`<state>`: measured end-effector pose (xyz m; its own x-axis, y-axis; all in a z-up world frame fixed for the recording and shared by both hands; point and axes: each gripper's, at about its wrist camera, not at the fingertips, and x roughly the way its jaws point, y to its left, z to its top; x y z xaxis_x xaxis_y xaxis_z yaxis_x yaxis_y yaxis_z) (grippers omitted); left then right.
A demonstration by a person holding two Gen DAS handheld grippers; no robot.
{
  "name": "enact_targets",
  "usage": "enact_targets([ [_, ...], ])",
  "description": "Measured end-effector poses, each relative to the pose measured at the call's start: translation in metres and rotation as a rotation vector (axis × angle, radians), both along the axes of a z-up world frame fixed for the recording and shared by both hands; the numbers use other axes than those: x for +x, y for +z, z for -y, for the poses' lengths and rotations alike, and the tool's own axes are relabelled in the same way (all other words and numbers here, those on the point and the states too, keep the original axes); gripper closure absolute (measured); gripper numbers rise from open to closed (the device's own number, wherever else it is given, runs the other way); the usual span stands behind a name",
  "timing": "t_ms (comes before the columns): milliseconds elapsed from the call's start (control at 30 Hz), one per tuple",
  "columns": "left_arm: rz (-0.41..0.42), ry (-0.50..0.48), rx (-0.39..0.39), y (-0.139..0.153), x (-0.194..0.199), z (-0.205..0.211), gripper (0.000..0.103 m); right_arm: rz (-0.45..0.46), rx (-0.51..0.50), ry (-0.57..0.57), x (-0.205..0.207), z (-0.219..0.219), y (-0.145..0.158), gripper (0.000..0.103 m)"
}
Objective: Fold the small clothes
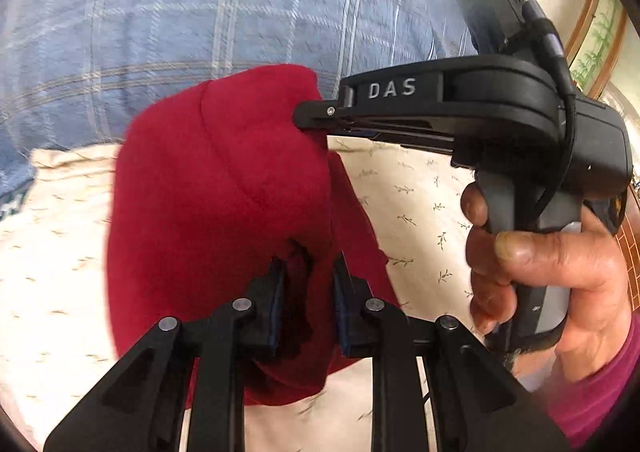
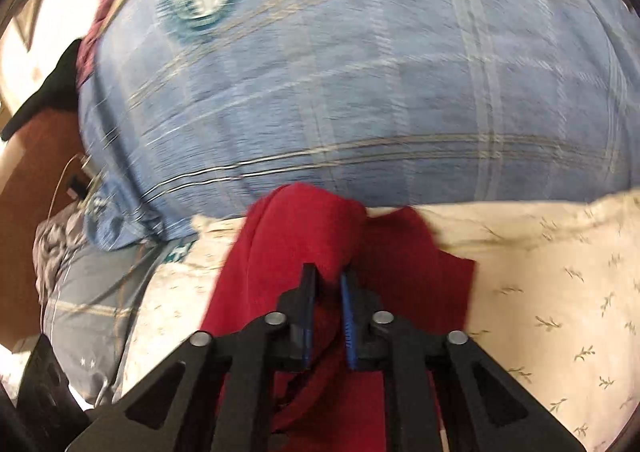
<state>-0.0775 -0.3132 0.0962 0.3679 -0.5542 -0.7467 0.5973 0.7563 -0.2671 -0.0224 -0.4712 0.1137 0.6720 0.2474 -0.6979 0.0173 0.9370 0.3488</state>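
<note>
Now | both hand-held grippers (image 1: 308, 272) (image 2: 329, 284) pinch red garment (image 1: 208, 192) edge | above cream sheet (image 1: 420, 204)

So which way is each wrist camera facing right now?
Left wrist: on the left tongs, angled down at the red garment; the right tongs and the hand holding them show.
Right wrist: on the right tongs, angled down at the same garment; no hand visible.
Shared: garment, cream sprigged sheet, blue plaid cover.

Black claw (image 1: 316, 120) marked DAS, silver rivets, blue pads; magenta sleeve (image 1: 596, 392).
</note>
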Motion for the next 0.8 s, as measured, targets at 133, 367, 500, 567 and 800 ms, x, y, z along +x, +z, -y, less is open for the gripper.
enact_targets([
  [133,-0.025,-0.040,0.009,-0.014,-0.002,0.025,0.081,-0.083,-0.004,-0.043,0.009,0.021,-0.038,0.093],
  [367,0.015,-0.079,-0.015,0.014,-0.011,-0.019,0.056,-0.019,0.203,-0.089,-0.028,0.047,-0.029,0.037],
  [500,0.107,-0.007,-0.006,0.024,-0.019,-0.066,0.049,-0.010,0.262,-0.001,-0.047,0.028,-0.032,0.031],
  [567,0.111,0.037,0.016,0.021,-0.018,-0.082,0.049,-0.039,0.255,0.027,-0.046,0.014,-0.042,0.031],
  [800,0.053,0.109,0.038,0.005,-0.010,-0.088,0.049,-0.091,0.146,0.027,-0.030,-0.021,-0.069,0.078],
])
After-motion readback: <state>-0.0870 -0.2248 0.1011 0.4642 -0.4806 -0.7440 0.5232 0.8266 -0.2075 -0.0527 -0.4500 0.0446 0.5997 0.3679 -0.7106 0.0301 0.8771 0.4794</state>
